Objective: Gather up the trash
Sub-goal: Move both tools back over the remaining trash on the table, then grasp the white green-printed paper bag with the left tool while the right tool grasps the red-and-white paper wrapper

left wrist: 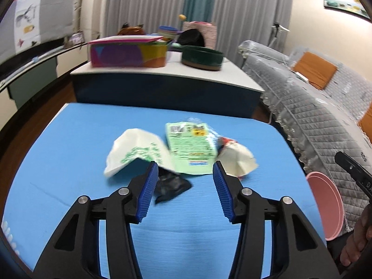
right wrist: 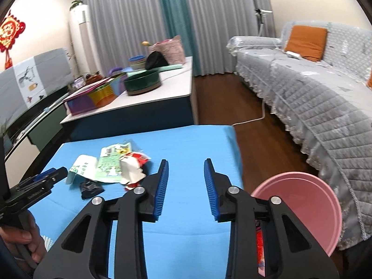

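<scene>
Through my left wrist camera, my left gripper is spread wide and empty above the blue table, its fingertips framing a heap of litter: a white paper bag with green print, a pale green wrapper lying flat beside it, a cream and red packet to the right, and a small black wrapper nearest me, by the left finger. All of it looks light, thin and crinkly, so I judge it will crush easily and could slip; I would pinch a raised fold or loose edge, not a flat face. Through my right wrist camera, my right gripper is likewise spread with nothing between its fingers, hovering over bare table right of the heap, with the pink bin just off the table's right edge, something red showing inside it.
</scene>
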`<state>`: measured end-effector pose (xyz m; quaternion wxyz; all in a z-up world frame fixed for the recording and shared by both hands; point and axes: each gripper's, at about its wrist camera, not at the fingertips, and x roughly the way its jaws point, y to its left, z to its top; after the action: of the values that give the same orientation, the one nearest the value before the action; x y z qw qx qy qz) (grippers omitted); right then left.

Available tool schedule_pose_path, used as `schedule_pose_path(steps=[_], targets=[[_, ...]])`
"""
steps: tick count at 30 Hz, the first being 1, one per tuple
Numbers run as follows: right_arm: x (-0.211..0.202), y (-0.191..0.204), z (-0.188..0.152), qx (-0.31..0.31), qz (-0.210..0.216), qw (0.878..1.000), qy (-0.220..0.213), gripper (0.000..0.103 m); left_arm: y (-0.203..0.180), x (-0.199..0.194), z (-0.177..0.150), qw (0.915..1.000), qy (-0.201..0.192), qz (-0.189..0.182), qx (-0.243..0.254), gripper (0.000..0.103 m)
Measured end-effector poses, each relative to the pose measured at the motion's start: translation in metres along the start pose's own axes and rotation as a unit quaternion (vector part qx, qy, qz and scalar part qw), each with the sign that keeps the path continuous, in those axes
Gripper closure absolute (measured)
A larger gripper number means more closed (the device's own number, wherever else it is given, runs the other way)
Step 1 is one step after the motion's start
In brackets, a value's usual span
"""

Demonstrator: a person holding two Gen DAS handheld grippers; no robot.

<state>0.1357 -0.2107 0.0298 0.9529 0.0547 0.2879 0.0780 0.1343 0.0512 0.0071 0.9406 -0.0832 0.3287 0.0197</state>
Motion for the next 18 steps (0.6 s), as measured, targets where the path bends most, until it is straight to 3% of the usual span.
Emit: schedule_pose_path(steps=[18], targets=[[0.092, 0.063, -0.013, -0.036, 0.057, 0.996, 0.056, 0.070, 0.036, 0.042, -0.008, 0.9978, 0.040, 0.017, -0.049, 0.055]])
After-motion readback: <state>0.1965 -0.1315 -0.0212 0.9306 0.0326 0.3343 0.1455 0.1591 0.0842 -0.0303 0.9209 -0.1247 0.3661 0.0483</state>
